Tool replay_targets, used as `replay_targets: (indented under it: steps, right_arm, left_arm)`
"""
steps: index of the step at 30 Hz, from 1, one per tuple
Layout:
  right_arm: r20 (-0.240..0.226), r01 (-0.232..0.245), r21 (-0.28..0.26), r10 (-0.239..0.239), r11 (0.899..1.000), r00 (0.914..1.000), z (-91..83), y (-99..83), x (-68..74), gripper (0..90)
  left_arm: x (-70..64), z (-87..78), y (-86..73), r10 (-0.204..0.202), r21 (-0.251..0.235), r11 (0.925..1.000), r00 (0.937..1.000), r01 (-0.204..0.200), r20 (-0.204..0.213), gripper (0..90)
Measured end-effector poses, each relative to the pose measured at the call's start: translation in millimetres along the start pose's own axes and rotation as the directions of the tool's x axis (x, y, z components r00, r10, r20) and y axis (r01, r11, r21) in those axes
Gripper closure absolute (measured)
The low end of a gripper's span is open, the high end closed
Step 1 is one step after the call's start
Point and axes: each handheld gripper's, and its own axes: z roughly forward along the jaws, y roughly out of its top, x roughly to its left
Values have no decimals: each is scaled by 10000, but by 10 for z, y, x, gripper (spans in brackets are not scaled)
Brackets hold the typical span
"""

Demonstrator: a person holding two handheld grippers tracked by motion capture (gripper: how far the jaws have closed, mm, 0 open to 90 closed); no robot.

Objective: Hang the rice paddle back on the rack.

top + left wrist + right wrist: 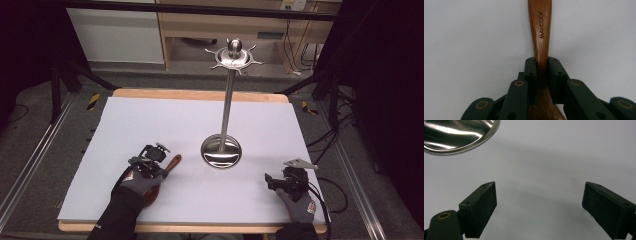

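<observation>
The left gripper was clamped on the wooden spoon handle at seven o'clock from the metal stand; a level lift looked wisest, while the right gripper waited, jaws apart.

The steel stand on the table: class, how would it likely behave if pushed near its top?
The steel stand probably tips rather than slides: its pole is tall and thin over a small round base. It looks rigid, so no bending. The polished metal may be slippery for a hand-held gripper.
</observation>
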Motion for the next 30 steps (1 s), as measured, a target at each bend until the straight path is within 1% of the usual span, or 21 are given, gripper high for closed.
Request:
replay_targets:
  steps: [6,9,11,14,16,19,22,24,30]
  right_arm:
    - [-21,-19,20,19,10000,10000,0,0,1,127]
    - [-29,25,26,-25,10000,10000,1,1,-4,127]
    - [-29,-31,43,31,10000,10000,1,0,1,127]
    - [-8,-4,16,4,10000,10000,1,2,-1,127]
    - [-47,-26,58,26,10000,10000,4,2,2,127]
    - [-28,65,70,-65,10000,10000,11,1,0,128]
    - [-42,-16,79,17,10000,10000,9,2,5,129]
    - [-59,74,77,-73,9999,10000,13,2,-3,129]
    - [-38,52,70,-52,10000,10000,9,1,1,130]
  left_arm:
    - [-17,2,26,68,183,9998,9999,-67,-95,781]
    - [-32,2,38,240,274,9993,9995,-234,-213,781]
    - [-33,3,37,184,271,9995,9997,-180,-160,781]
    - [-22,0,23,256,156,9996,9996,-253,-151,782]
    - [-10,-3,14,240,73,9997,9997,-240,-58,781]
    - [-12,-7,4,281,-19,9996,9996,-281,-61,782]
    - [-6,-38,-12,278,-182,9994,9996,-278,13,782]
    - [6,-57,-22,291,-260,9992,9996,-291,-22,783]
    - [14,-106,-71,319,-526,9981,9995,-319,1,783]
